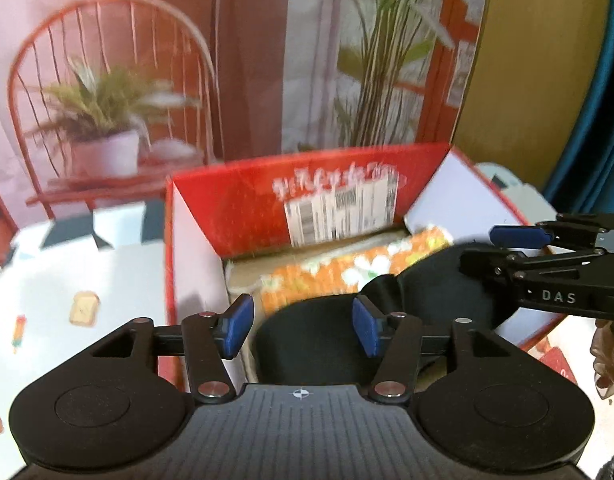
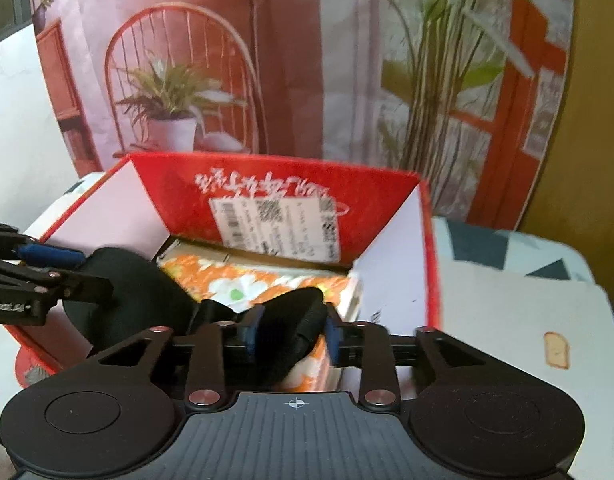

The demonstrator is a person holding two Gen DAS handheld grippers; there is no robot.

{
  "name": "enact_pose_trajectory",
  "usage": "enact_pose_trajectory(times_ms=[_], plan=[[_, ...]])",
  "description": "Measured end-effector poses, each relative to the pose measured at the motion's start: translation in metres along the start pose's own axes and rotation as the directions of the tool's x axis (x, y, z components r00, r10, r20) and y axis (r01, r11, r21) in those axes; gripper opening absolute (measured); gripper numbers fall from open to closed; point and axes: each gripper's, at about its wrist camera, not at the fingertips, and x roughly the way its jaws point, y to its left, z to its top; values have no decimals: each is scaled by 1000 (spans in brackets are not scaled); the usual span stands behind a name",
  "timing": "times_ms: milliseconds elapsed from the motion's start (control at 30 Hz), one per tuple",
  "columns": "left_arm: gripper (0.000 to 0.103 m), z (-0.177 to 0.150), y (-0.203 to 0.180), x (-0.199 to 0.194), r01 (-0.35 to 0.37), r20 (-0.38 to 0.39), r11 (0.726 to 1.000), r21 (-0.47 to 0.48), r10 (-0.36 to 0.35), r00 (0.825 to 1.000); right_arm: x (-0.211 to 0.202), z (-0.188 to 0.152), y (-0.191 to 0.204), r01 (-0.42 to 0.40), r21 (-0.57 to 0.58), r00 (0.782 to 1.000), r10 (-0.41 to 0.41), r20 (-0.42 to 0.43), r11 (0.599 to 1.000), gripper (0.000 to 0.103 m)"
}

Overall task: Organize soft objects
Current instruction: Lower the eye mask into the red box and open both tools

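A black soft eye mask (image 1: pixel 319 344) (image 2: pixel 135 292) hangs over the open red box (image 1: pixel 195 220) (image 2: pixel 387 184). An orange floral cloth (image 1: pixel 347 268) (image 2: pixel 243 280) lies folded inside the box. My left gripper (image 1: pixel 303 326) is open, its blue pads on either side of one end of the mask without closing on it. It shows at the left of the right wrist view (image 2: pixel 67 268). My right gripper (image 2: pixel 293 334) is partly closed around the other end of the mask. It shows at the right of the left wrist view (image 1: pixel 483 248).
The box stands on a white patterned tablecloth (image 1: pixel 67 280) (image 2: pixel 507 320). A printed backdrop with a chair and potted plants (image 1: pixel 107 120) (image 2: pixel 175 100) rises right behind the box. A yellow wall (image 1: pixel 539 60) lies at the right.
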Motion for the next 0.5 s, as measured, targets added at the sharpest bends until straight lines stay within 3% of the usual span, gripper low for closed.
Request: enact_pose_trajectory(times_ms=[167,333,500], plan=[[57,-5,-1,-36,-13,99,1000,-13,14,995,-28,0,-6,7,9,996,-7,89,1000,52],[57,-28,-5,-75,-11,181,999,-51,20,983,-68,-11,-7,-55,16,983,51,179,998,52],[57,-68,-5,-95,38,186,994,-103,-18,982,-103,-39,2,-125,14,964,118,239,992,51]])
